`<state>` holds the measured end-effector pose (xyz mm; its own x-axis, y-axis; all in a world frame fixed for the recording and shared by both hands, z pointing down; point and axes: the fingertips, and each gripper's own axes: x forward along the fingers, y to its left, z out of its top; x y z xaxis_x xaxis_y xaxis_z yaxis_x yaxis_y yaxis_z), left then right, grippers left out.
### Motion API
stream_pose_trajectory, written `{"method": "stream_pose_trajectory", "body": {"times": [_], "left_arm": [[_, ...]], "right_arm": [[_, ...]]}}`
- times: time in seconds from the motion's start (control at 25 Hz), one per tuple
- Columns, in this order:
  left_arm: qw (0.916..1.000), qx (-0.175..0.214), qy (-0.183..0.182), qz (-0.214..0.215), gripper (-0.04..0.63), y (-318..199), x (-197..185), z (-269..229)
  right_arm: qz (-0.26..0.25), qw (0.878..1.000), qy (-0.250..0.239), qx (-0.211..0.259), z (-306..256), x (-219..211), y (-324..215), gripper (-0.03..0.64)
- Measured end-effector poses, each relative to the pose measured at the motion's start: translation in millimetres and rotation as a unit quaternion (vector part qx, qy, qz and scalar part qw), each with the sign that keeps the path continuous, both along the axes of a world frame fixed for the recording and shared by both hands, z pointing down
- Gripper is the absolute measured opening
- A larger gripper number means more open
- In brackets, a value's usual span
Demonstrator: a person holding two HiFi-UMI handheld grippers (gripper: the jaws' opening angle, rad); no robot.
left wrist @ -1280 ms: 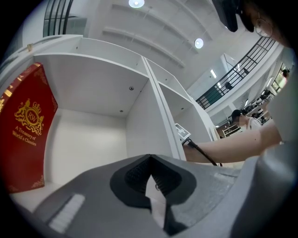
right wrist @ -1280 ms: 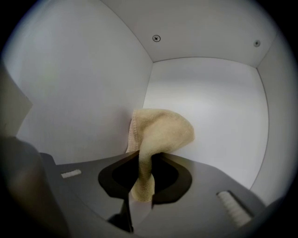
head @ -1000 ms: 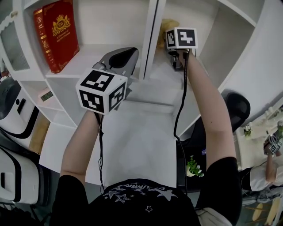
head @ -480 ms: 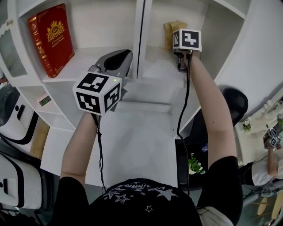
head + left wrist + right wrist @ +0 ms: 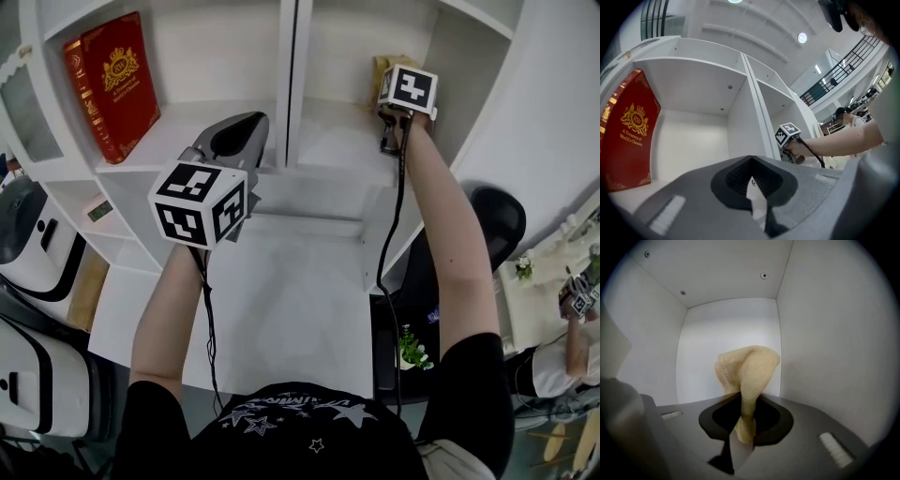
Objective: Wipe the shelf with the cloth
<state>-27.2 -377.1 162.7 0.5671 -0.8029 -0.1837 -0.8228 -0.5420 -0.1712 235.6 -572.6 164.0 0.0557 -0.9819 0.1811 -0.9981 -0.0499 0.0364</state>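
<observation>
Right hand-held gripper (image 5: pixel 742 426) pinches the cloth (image 5: pixel 382 67), mostly hidden behind its cube (image 5: pixel 409 89).

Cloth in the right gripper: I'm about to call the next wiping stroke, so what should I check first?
1. Cloth clamped by right gripper: ok, jaws shut on it.
2. Right gripper inside the shelf's right compartment: ok.
3. Cloth pressed on the shelf board: cannot tell.
4. Left gripper empty, jaws together, outside that compartment: ok.
5. Red book clear of the stroke, in the left compartment: ok.
</observation>
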Motion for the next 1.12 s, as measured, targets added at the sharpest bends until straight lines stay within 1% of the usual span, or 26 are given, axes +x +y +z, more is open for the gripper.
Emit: {"method": "stream_pose_trajectory", "body": {"times": [0.24, 0.4, 0.56, 0.64, 0.72, 0.92, 1.12], "left_arm": [[1.0, 0.0, 0.001, -0.004, 0.002, 11.7, -9.1, 2.7], [0.9999, -0.003, 0.005, 0.009, 0.003, 12.6, -15.2, 4.2], [0.9997, 0.005, 0.01, 0.023, 0.003, 11.3, -22.8, -1.4], [0.9995, 0.004, 0.002, 0.031, 0.003, 10.9, -25.4, -0.4], [0.9992, 0.003, -0.005, 0.04, 0.003, 10.6, -30.0, -1.2], [0.9983, 0.006, -0.006, 0.057, 0.003, 3.2, -47.3, -17.9], [0.9966, 0.009, -0.011, 0.081, 0.003, 1.0, -45.6, -25.0]], "right_arm": [[0.008, 1.0, 0.001, 0.004, -1.7, -0.7, 4.1, 0.086], [0.022, 1.0, 0.006, 0.012, -3.8, -0.2, 11.8, 0.086], [0.037, 0.998, 0.027, 0.041, -18.9, -5.1, 29.9, 0.086], [0.052, 0.997, 0.042, 0.048, -25.5, -5.2, 40.1, 0.086], [0.063, 0.996, 0.044, 0.055, -33.6, -6.2, 48.6, 0.086], [0.093, 0.992, 0.049, 0.073, -60.8, -12.5, 65.0, 0.086], [0.1, 0.989, 0.055, 0.094, -81.9, -16.6, 68.6, 0.086]]}}
